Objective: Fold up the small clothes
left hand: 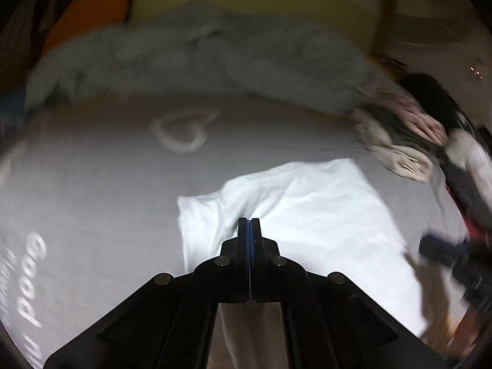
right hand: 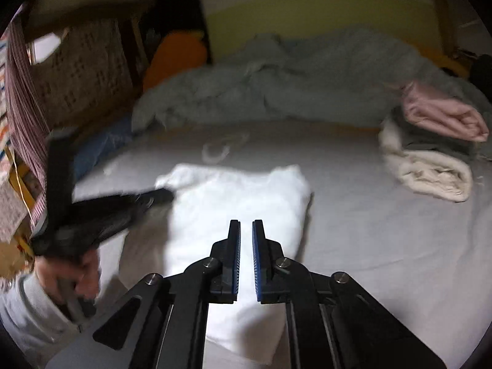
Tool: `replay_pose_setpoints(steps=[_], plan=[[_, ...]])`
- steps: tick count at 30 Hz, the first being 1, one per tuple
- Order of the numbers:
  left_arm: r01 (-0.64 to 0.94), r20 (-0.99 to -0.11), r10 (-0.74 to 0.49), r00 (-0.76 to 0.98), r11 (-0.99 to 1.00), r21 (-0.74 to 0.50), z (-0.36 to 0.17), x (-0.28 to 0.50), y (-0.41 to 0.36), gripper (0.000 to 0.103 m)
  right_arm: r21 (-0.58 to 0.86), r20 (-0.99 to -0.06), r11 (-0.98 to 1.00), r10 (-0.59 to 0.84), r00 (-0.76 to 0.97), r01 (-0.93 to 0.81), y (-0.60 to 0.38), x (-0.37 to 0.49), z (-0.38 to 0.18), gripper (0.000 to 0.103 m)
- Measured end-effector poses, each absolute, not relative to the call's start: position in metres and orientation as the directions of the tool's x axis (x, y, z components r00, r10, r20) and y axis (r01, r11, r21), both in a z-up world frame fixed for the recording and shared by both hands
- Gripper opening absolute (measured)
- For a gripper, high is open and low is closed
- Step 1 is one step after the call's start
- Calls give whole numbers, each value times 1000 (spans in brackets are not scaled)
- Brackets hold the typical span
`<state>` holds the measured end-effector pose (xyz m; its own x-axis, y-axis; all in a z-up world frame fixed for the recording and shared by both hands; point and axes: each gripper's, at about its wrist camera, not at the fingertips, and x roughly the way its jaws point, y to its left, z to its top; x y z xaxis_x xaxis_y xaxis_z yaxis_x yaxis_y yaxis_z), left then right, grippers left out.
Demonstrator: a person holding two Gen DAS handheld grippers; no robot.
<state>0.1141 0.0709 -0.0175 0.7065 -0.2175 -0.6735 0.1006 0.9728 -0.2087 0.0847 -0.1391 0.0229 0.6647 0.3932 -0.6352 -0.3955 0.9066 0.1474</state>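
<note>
A white folded garment (left hand: 307,209) lies flat on the grey bed sheet (left hand: 92,184), lit brightly. My left gripper (left hand: 249,220) hovers over its near left part, shut, with nothing seen between the pads. In the right wrist view the same white garment (right hand: 233,190) lies ahead of my right gripper (right hand: 246,223). Its jaws stand almost together with a slim gap and no cloth in it. The left gripper (right hand: 160,195) shows there as a blurred black shape at the garment's left edge, held by a hand (right hand: 77,276). The right gripper (left hand: 430,246) is a blur at the garment's right.
A stack of folded clothes (right hand: 430,153), pink on grey on cream, sits at the right of the bed. A crumpled pale blue blanket (right hand: 276,86) runs along the far side. A woven basket (right hand: 83,70) and an orange item (right hand: 175,58) stand beyond the left edge.
</note>
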Motion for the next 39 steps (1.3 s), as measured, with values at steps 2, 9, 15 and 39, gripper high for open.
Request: replay_pose_setpoints(steps=[2,9,15,39], plan=[[89,-668,-231,707,967,-240,-28,112,80,2,181,-692,912,384,612,-367,-140,95,-5,7],[126,-578,-272,770,952,-280,-11,74,92,24,211,-647,897,426,633,-387,-154,97,-7,8],[59,-561,-417,715,836,-545,-16,53,121,82,236,-602,904,423,677,-355,-170,90,12,59],[192,-512,-597,618,746,-638,-45,67,102,33,395,-648,855,518,558,-336,-165,107,-22,18]])
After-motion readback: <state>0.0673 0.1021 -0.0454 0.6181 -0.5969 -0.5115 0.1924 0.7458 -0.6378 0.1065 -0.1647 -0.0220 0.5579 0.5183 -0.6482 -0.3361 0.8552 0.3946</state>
